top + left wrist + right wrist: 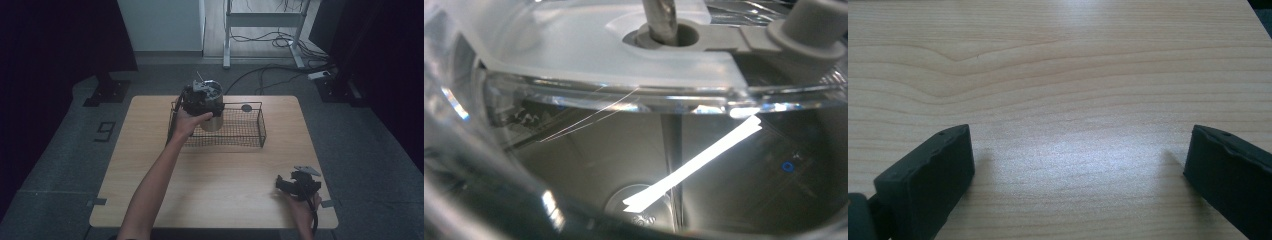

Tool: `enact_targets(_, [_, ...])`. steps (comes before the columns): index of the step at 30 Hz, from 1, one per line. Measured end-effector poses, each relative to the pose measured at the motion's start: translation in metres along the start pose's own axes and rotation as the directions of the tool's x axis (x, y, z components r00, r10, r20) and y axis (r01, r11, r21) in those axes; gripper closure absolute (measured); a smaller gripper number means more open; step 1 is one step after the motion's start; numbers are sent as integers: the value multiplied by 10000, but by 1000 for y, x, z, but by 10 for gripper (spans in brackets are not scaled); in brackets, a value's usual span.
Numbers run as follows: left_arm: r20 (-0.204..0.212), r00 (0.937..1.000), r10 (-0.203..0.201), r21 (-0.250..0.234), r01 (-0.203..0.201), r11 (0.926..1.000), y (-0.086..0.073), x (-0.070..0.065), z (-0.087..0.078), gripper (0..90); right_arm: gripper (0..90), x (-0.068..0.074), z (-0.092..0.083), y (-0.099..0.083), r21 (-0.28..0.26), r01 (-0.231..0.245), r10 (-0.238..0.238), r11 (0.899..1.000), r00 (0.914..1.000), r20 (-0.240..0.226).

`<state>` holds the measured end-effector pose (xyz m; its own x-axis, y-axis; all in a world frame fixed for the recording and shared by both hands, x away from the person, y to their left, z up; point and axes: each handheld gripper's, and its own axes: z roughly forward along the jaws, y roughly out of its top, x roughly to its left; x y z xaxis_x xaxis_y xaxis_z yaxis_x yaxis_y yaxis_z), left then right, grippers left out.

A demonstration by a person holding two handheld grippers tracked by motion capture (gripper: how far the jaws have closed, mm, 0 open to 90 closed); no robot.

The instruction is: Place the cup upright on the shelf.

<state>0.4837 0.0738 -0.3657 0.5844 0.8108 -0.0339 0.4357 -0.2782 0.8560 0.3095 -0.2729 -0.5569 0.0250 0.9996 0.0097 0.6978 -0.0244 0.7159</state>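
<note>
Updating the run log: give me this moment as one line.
left hand-held gripper: on metal cup rim, over wire basket | right hand-held gripper: open, empty, low over table

Pale wooden table [210, 175]; beyond it — grey floor [60, 145], white desk frame [262, 20], loose cables [280, 40]

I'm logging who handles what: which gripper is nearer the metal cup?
Left. The left gripper is right at the metal cup over the wire basket; the right gripper rests far off near the table's front right corner.
</note>
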Motion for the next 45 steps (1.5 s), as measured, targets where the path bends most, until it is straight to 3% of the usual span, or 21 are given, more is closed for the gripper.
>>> enact_targets(16, [-546, 9973, -482, 108, 489, 9987, -15, 17, 30, 42, 0, 0, 0, 0, -12, 5, -5, 10000, 10000, 16])
enact_targets(27, [-536, 9959, -730, 397, 752, 9964, -36, 23, 52, 42, 0, 0, 0, 0, -6, -21, 21, 10000, 10000, 20])
enact_targets(45, [-788, 9920, -984, 989, 1060, 9894, -65, 22, 80, 42, 0, 0, 0, 0, -10, -23, 23, 10000, 10000, 23])
